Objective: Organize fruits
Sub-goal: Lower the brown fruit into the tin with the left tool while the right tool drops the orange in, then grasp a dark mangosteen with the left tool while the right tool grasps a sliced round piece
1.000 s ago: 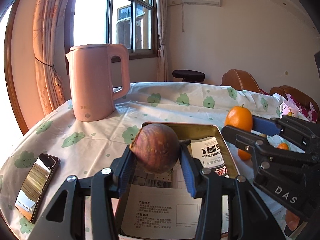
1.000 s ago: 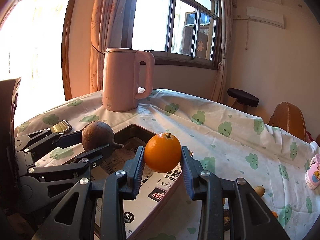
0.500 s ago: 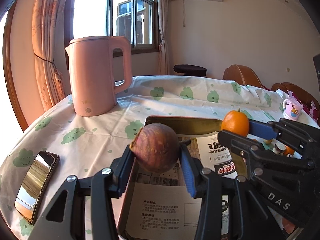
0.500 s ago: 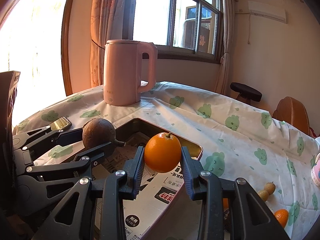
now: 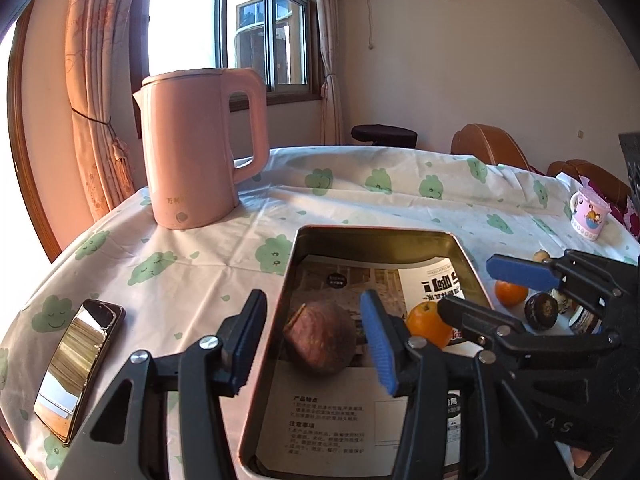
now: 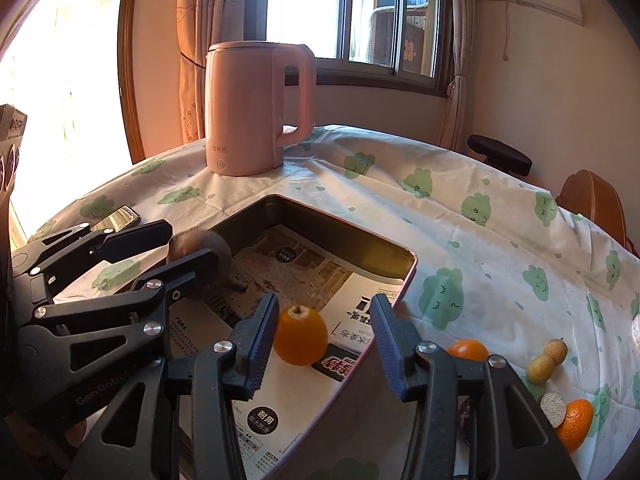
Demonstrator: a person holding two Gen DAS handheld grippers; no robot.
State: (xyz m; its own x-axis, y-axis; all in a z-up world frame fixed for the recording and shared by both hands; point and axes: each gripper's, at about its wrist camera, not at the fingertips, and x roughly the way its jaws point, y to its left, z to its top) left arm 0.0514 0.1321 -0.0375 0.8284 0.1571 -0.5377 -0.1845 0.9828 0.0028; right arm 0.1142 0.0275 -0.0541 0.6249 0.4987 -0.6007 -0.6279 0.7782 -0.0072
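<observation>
While both sets of jaws are opening, two fruits already down inside the metal tin (image 5: pixel 466 254). Left gripper (image 5: pixel 316 340): jaws parting, brown passion fruit (image 5: pixel 322 336) between the pads but free of them, resting on the printed paper lining (image 5: pixel 332 420) near the tin's left wall. Right gripper (image 6: pixel 324 342): jaws likewise spreading, orange (image 6: pixel 301 336) loose between them, sitting on the lining close to the tin's right rim. So two pieces placed, neither clamped any longer.

Left to do, judging from the tablecloth (image 6: pixel 460 216) beyond the tin's right side: a whole orange (image 6: pixel 467 350) just outside the rim, another orange piece (image 6: pixel 576 424) with a pale cut fruit (image 6: pixel 553 403) against it, two small yellowish fruits (image 6: pixel 546 362) touching each other, and a dark round fruit (image 5: pixel 541 311) in the left view. Probably under halfway. Pink kettle (image 5: pixel 200 148) and phone (image 5: pixel 74 368) apart from the tin, no part of the sorting.
</observation>
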